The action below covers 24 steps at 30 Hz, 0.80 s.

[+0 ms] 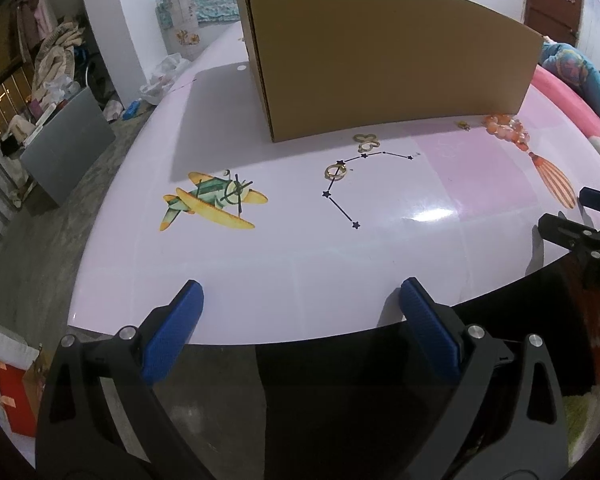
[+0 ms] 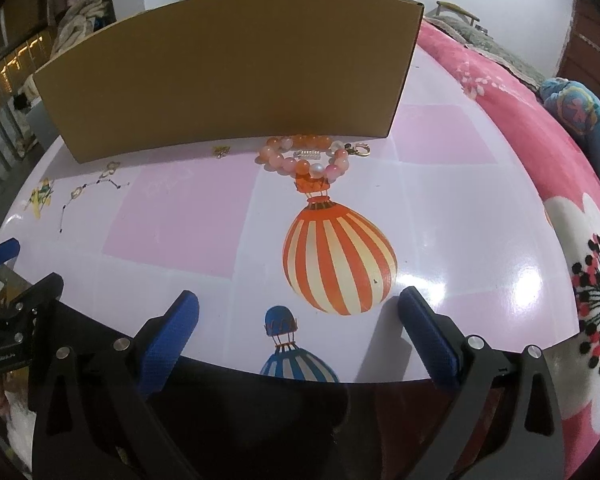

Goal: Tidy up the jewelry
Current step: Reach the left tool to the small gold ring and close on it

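Note:
A brown cardboard box (image 1: 388, 60) (image 2: 228, 72) stands at the back of the glossy printed table (image 1: 284, 264) (image 2: 188, 216). In front of it lie a gold ring (image 1: 335, 171) (image 2: 77, 192), a gold butterfly-shaped piece (image 1: 366, 142) (image 2: 111, 169), a small gold earring (image 1: 463, 125) (image 2: 221, 151), an orange and pink bead bracelet (image 2: 304, 158) (image 1: 506, 130), a small clear clip (image 2: 307, 155) and a gold hoop clasp (image 2: 362, 149). My left gripper (image 1: 302, 300) hangs open over the near table edge. My right gripper (image 2: 298, 312) is open too, holding nothing.
Balloons, an aeroplane (image 1: 214, 199) and a star line are only printed on the tabletop. A pink floral blanket (image 2: 548, 184) borders the table on the right. Grey floor, a grey board (image 1: 66, 148) and piled clutter lie to the left.

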### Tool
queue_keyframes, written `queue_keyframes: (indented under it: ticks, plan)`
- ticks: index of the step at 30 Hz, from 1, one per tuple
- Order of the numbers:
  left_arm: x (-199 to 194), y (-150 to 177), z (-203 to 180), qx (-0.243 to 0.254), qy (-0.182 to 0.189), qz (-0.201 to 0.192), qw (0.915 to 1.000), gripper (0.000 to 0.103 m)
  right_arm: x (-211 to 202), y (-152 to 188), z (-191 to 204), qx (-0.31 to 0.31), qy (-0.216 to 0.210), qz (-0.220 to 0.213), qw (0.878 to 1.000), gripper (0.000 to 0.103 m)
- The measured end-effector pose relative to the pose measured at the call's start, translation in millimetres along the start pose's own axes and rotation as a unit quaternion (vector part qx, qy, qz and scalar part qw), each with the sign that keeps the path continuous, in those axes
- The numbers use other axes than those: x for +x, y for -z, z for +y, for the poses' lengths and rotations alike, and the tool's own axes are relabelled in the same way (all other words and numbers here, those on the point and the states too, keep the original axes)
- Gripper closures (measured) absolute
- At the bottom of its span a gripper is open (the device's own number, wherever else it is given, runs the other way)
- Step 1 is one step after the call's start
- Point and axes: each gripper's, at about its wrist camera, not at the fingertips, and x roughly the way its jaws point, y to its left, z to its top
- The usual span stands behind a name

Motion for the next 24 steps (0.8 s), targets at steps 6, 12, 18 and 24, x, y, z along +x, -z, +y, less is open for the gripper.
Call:
queue_keyframes:
  ticks: [6, 12, 18, 24]
  plan:
    - [-1.9, 3.6, -2.2, 0.004, 0.006, 0.000, 1.0000, 0.007, -3.9, -1.2, -3.8, -0.002, -0.010, 0.003, 1.000, 0.007]
    - [-13.9, 1.4, 3.9, 0.021, 0.037, -0.021, 0.9989, 0.007, -34.9, -10.1, 2.4, -0.011, -0.044, -0.052, 0.998, 0.007]
    - [-26.9, -9.7, 7.7, 0.034, 0.078, -0.068, 0.9940, 0.007, -39.9, -18.6, 17.9, -0.016, -0.108, -0.051, 0.993, 0.007]
    - [-31.8, -16.8, 1.5, 0.037, 0.104, -0.086, 0.9902, 0.008, -30.9, -26.2, 13.0, 0.019, -0.147, -0.025, 0.989, 0.021]
